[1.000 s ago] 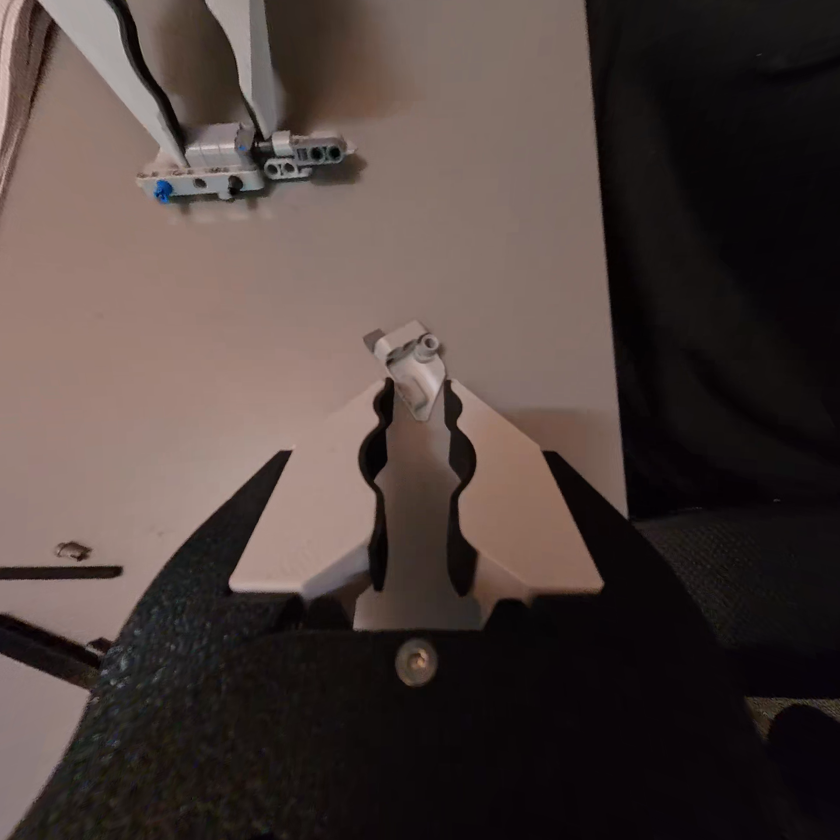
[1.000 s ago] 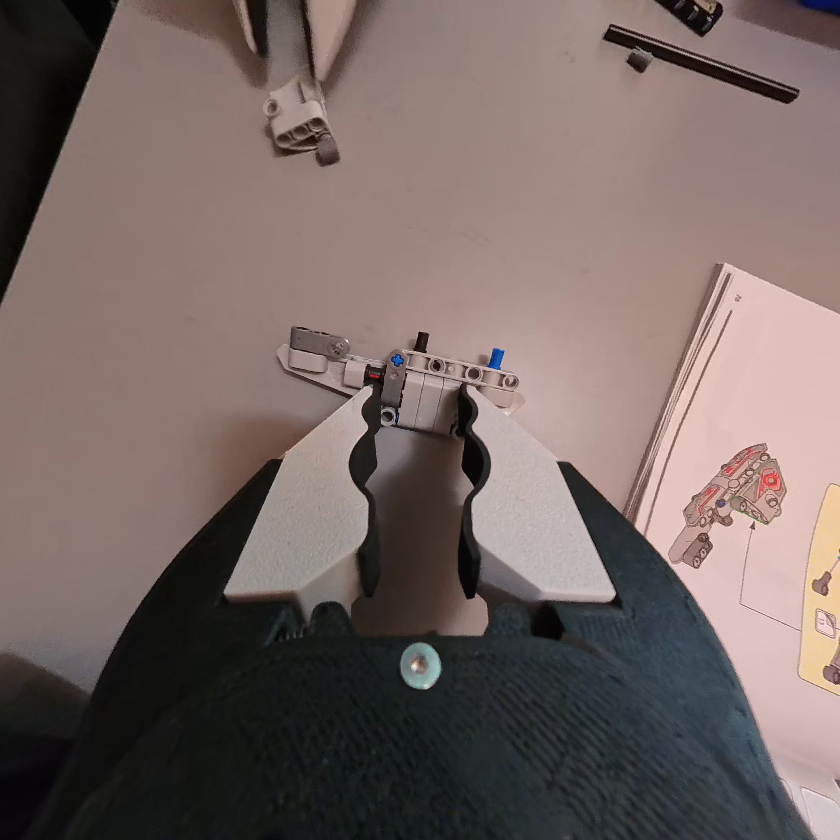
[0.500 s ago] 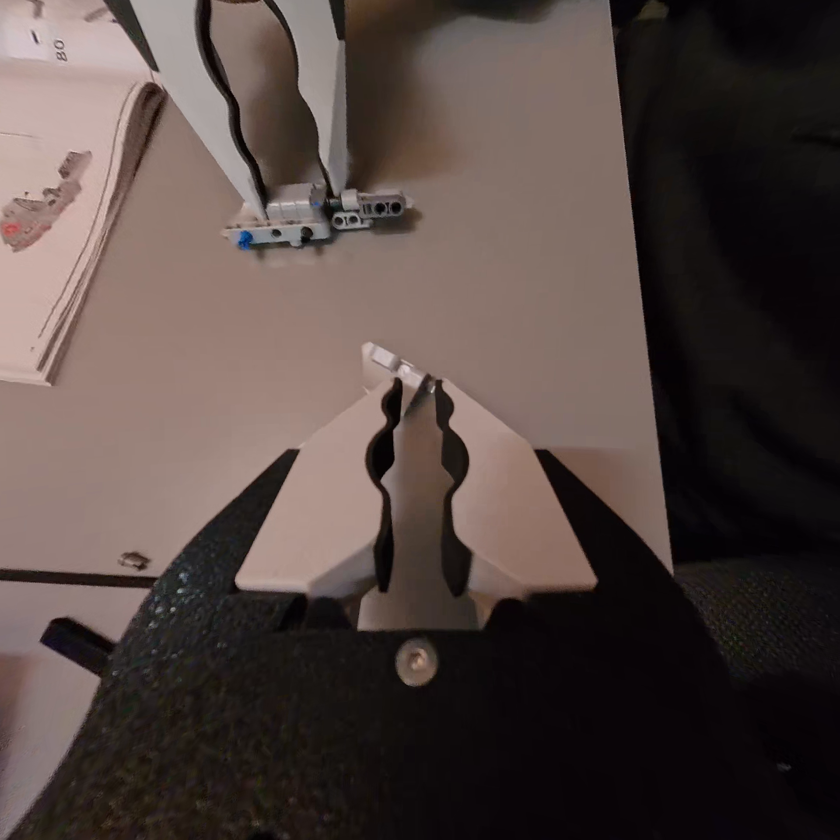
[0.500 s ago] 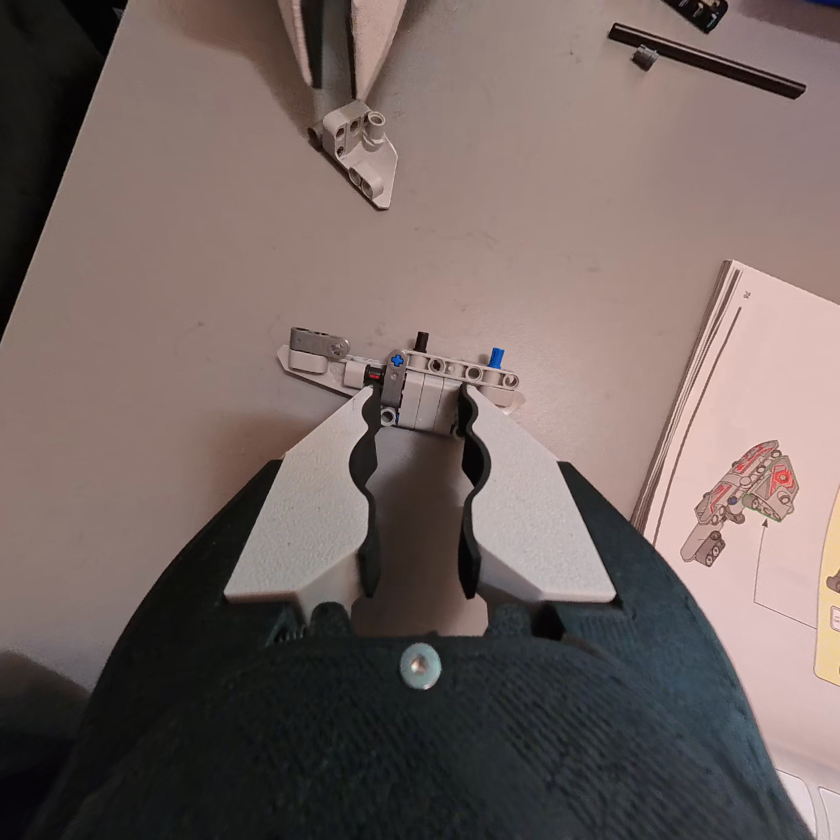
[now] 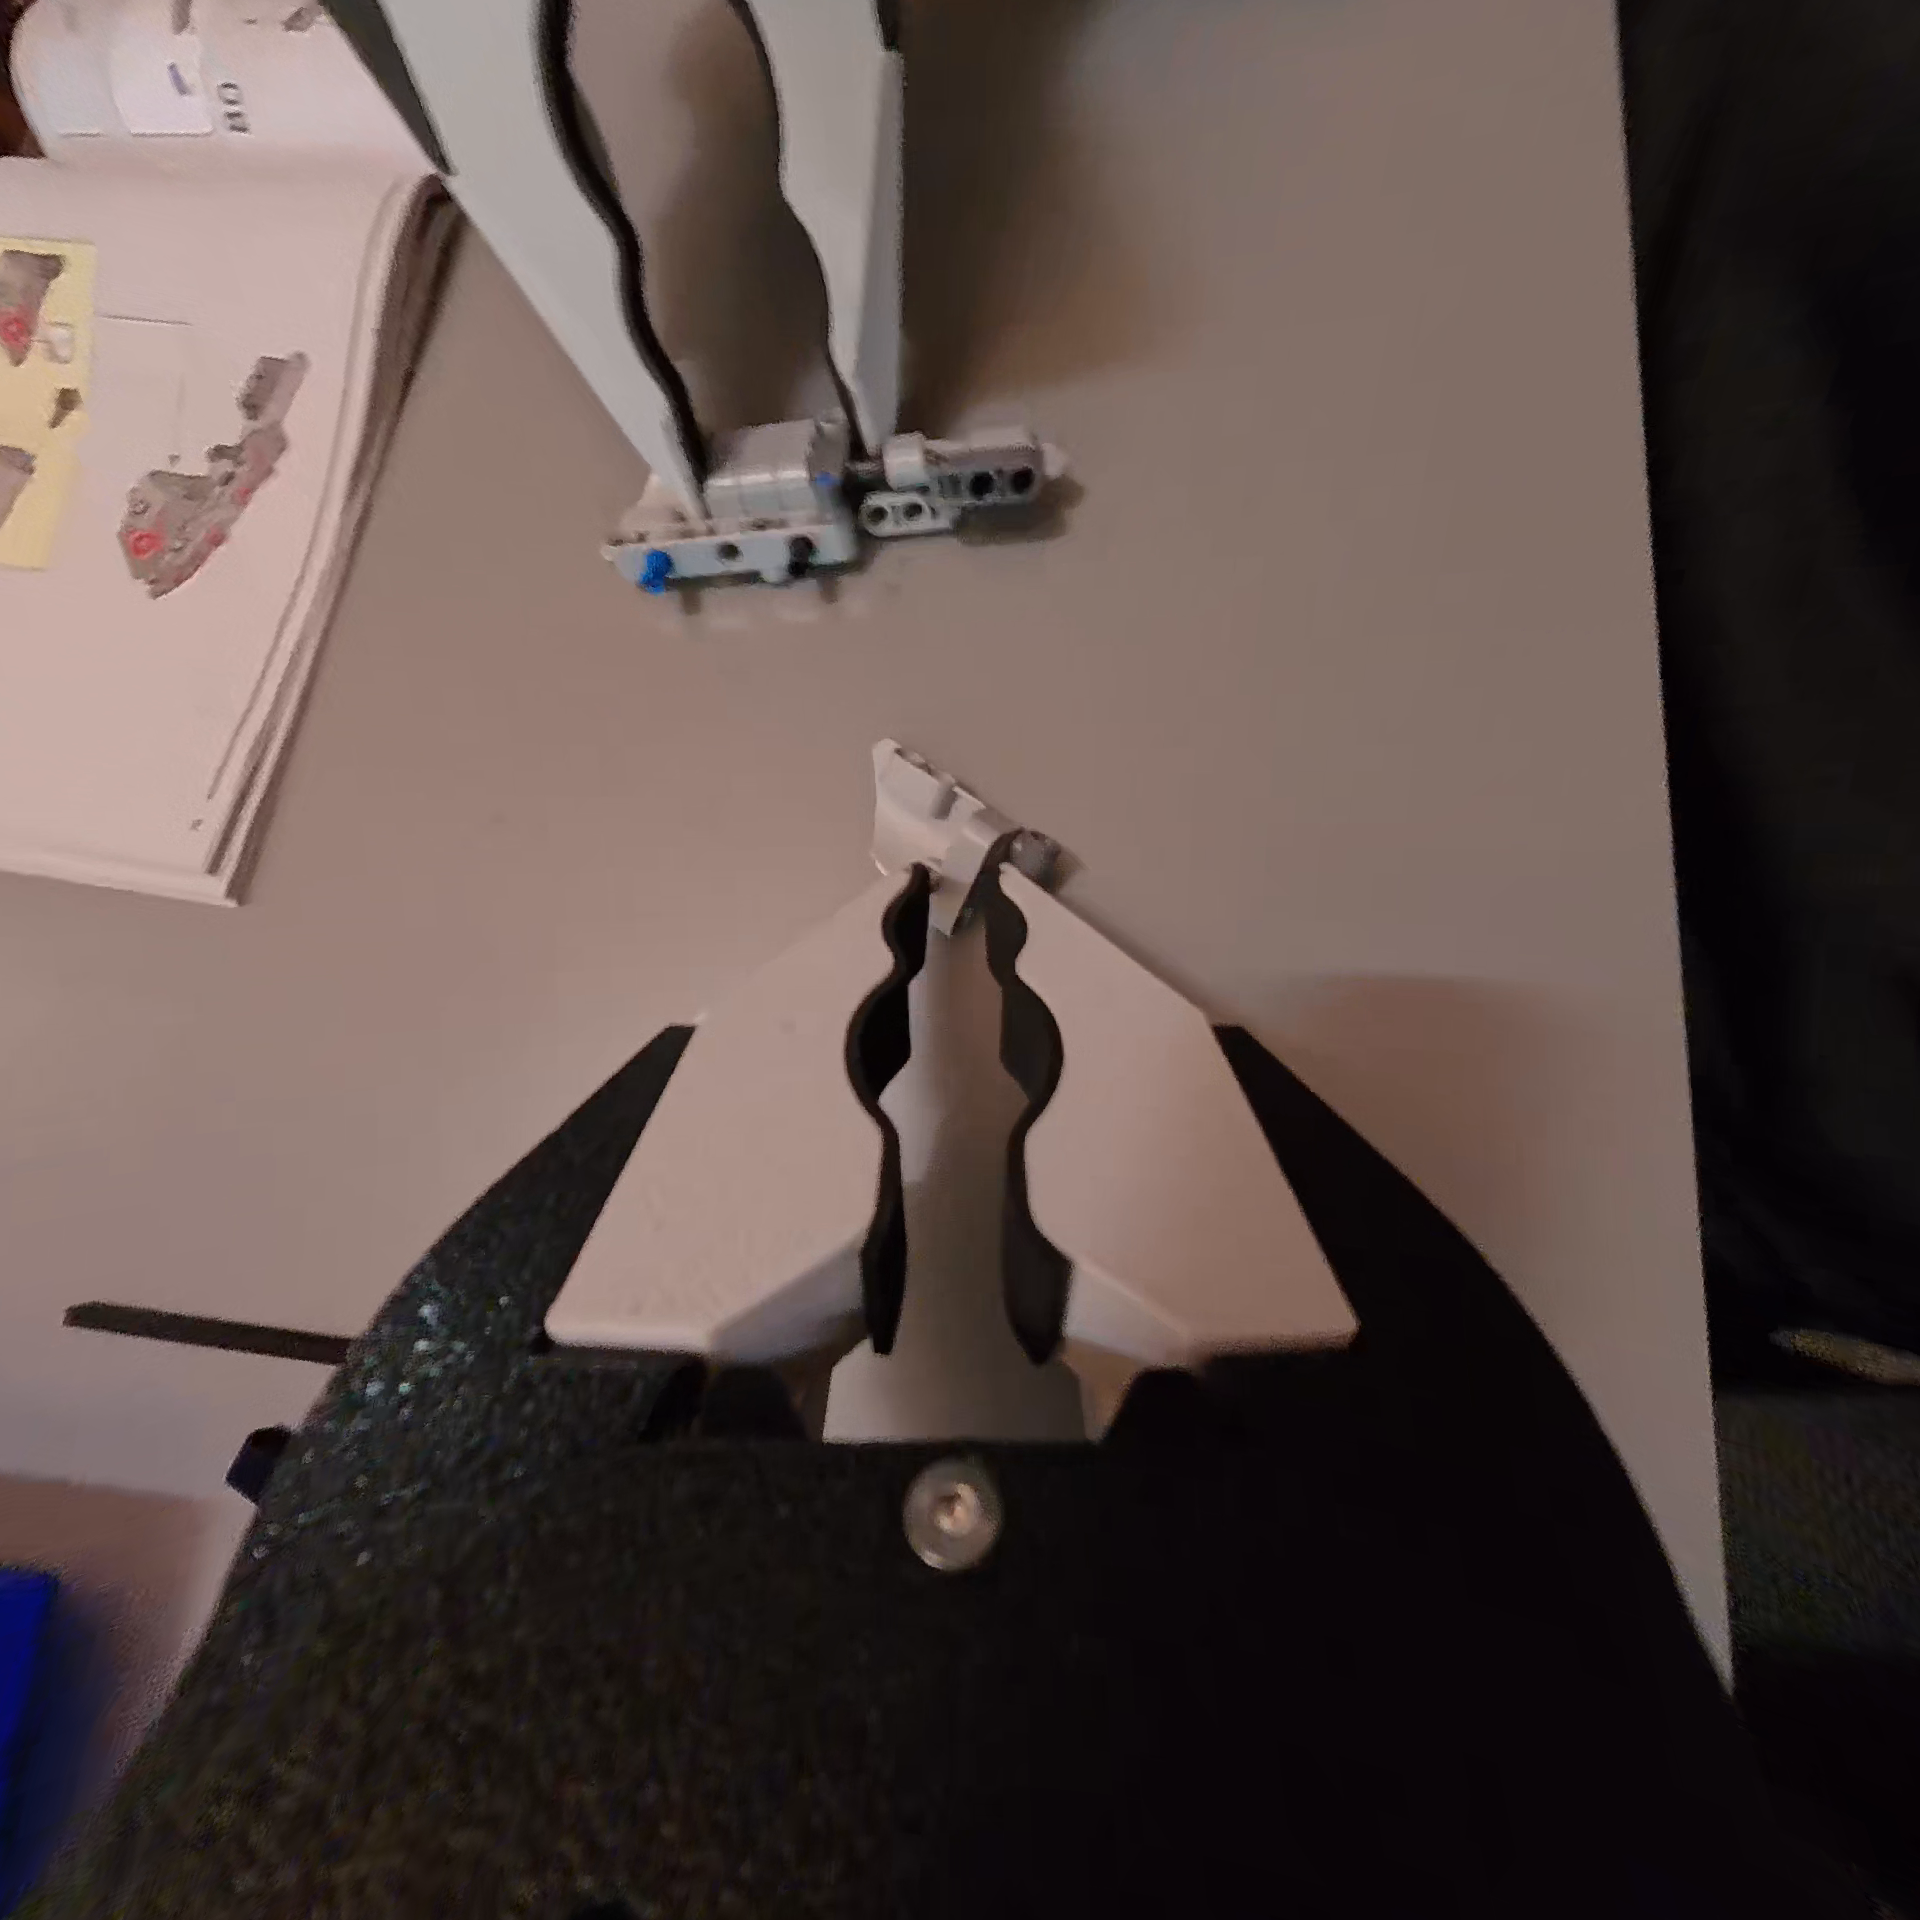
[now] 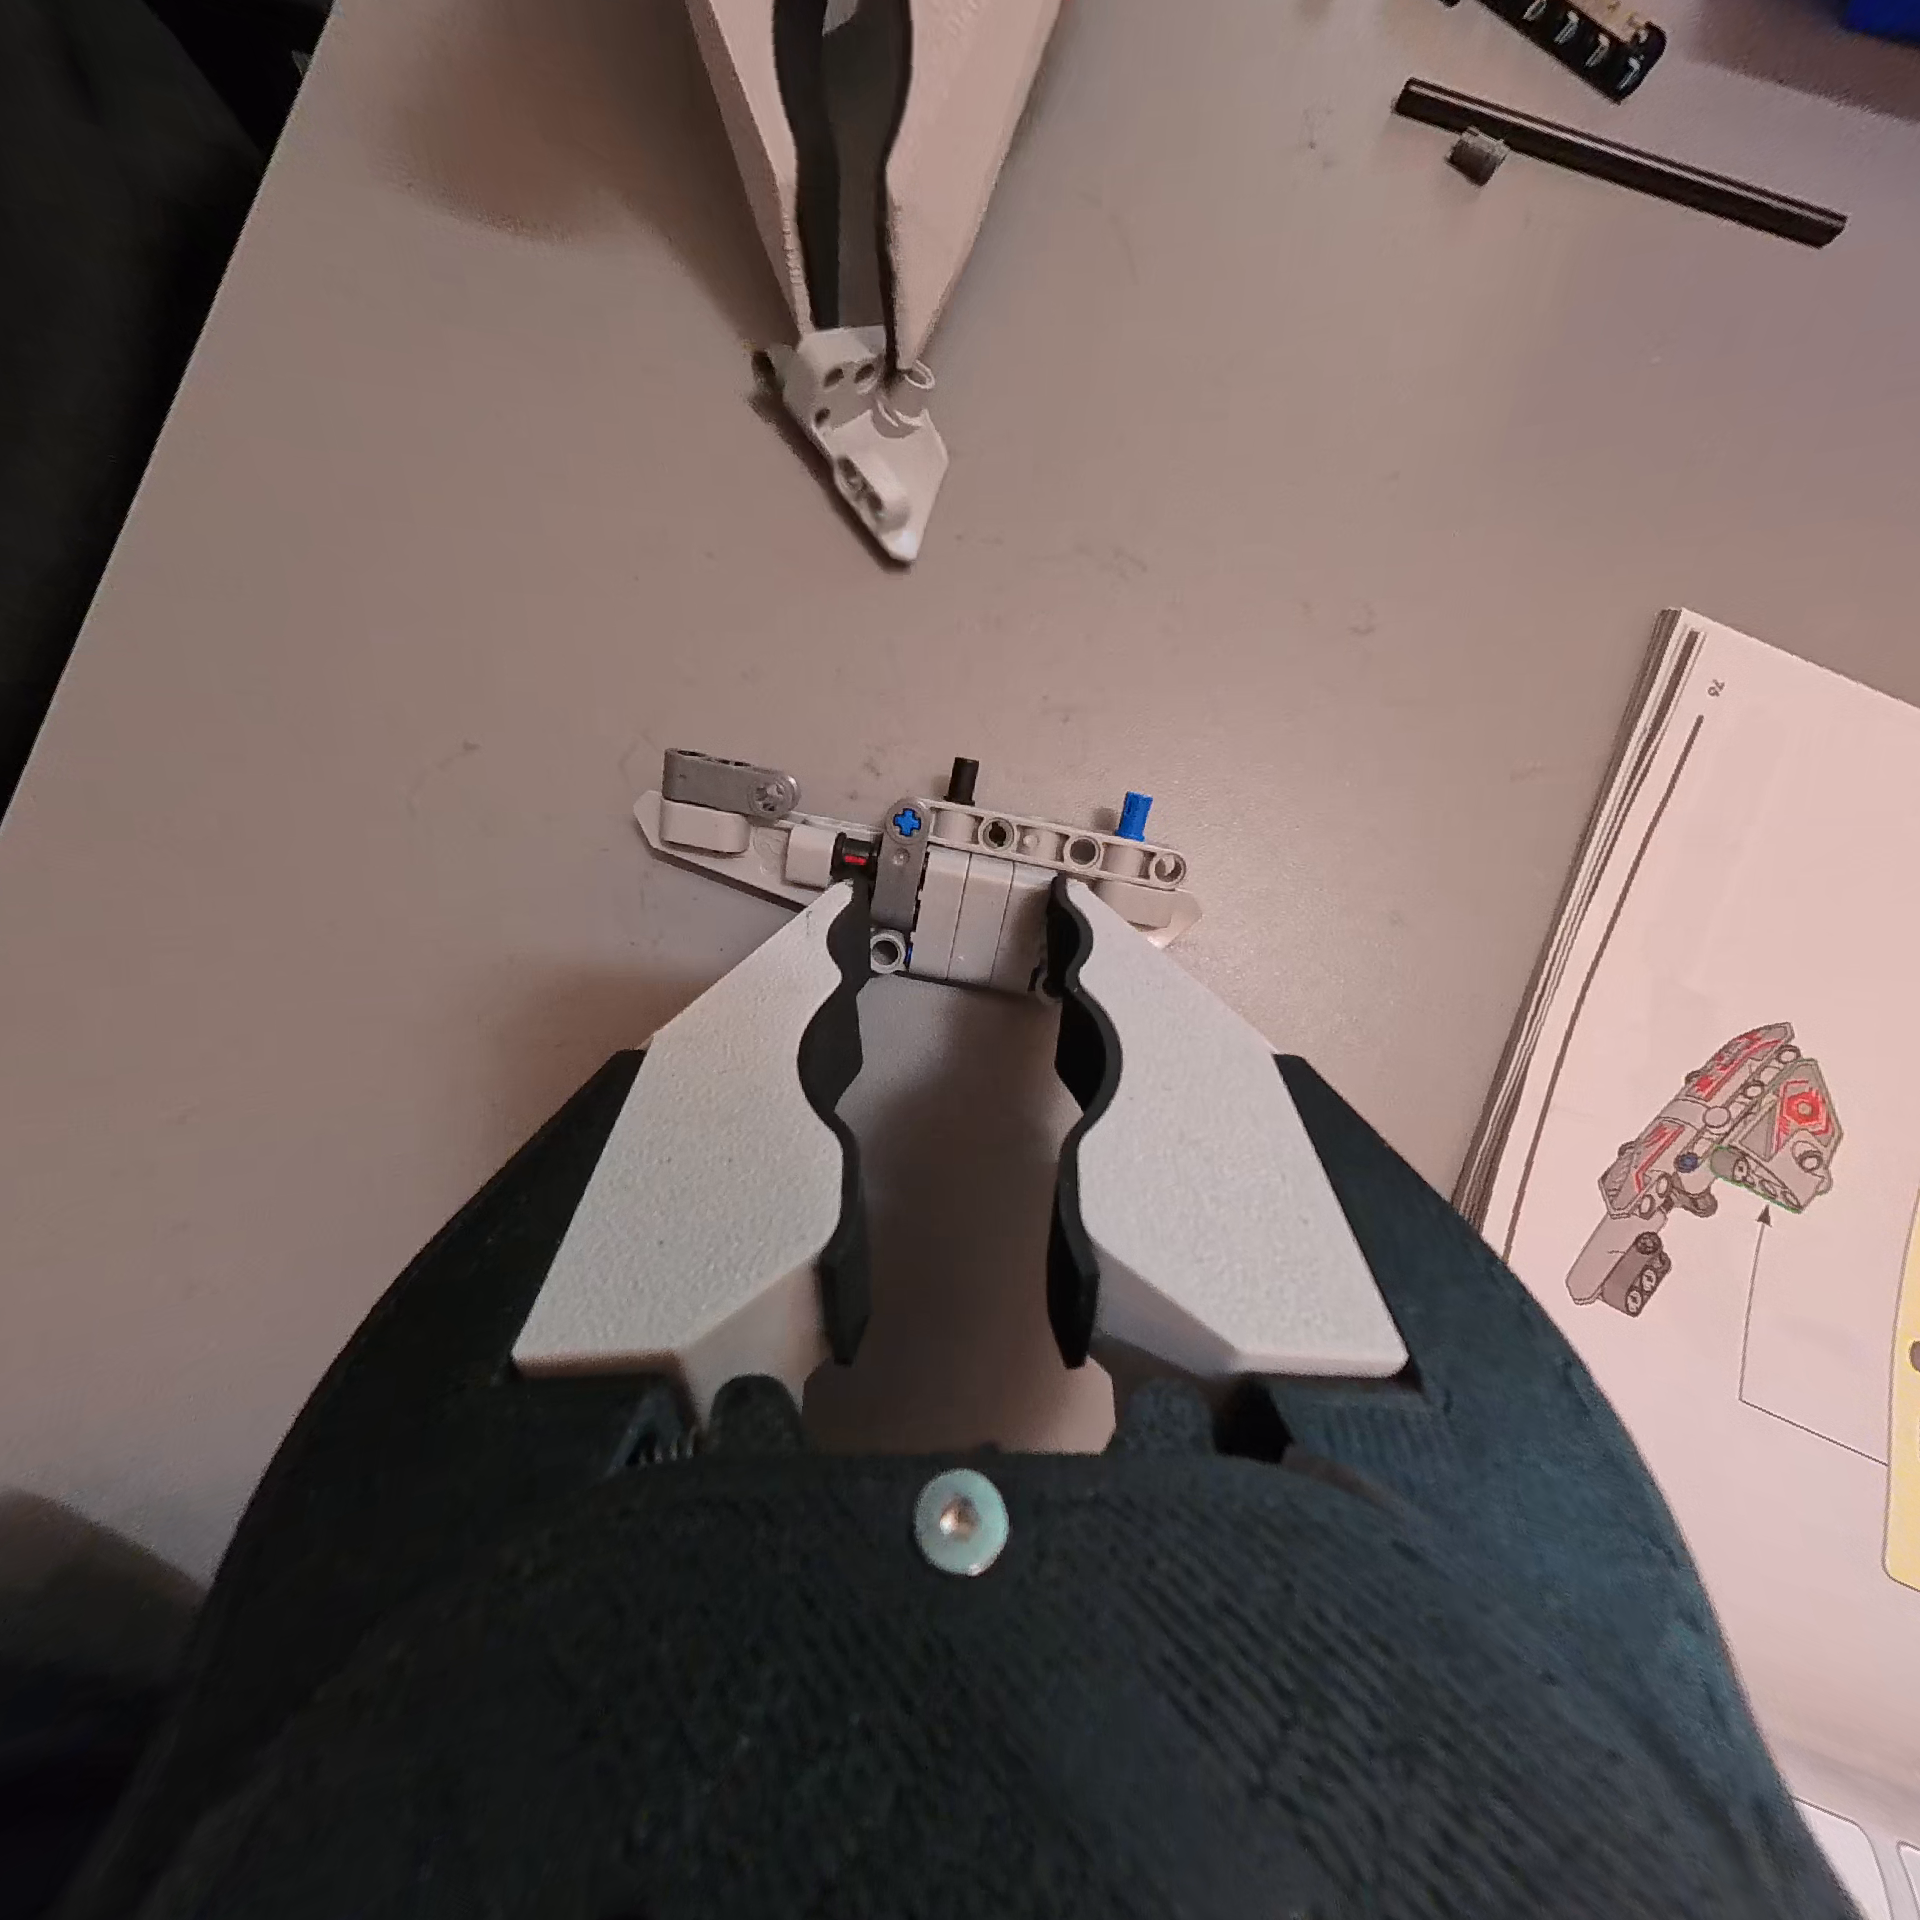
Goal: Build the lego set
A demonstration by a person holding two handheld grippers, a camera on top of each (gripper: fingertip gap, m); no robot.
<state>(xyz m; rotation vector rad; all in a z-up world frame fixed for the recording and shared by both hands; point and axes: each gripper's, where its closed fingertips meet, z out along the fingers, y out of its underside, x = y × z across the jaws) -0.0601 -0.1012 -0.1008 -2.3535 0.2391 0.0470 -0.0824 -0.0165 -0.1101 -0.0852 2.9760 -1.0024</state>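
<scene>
My left gripper (image 5: 951, 883) is shut on a small white angled panel piece (image 5: 925, 821) with a grey pin, held just above the table. The same piece shows in the right wrist view (image 6: 868, 436) under the left gripper (image 6: 852, 353). My right gripper (image 6: 951, 904) is shut on the grey block of the lego assembly (image 6: 966, 883), which rests on the table with a beam, a blue pin and a black pin on top. In the left wrist view the assembly (image 5: 790, 499) sits between the right gripper's fingers (image 5: 665, 312), a short way ahead of the panel.
The open instruction booklet (image 6: 1745, 1039) lies right of the assembly; it also shows in the left wrist view (image 5: 156, 499). A long black strip (image 6: 1621, 166) and a black toothed part (image 6: 1569, 42) lie at the far right. The table edge (image 5: 1652, 831) runs close beside the left gripper. Some 10 centimeters of space lies between my two pairs of fingers.
My left gripper has brought the white panel closer to the assembly and turned it, so its pointed end now faces the assembly. The right gripper and assembly have stayed still.
</scene>
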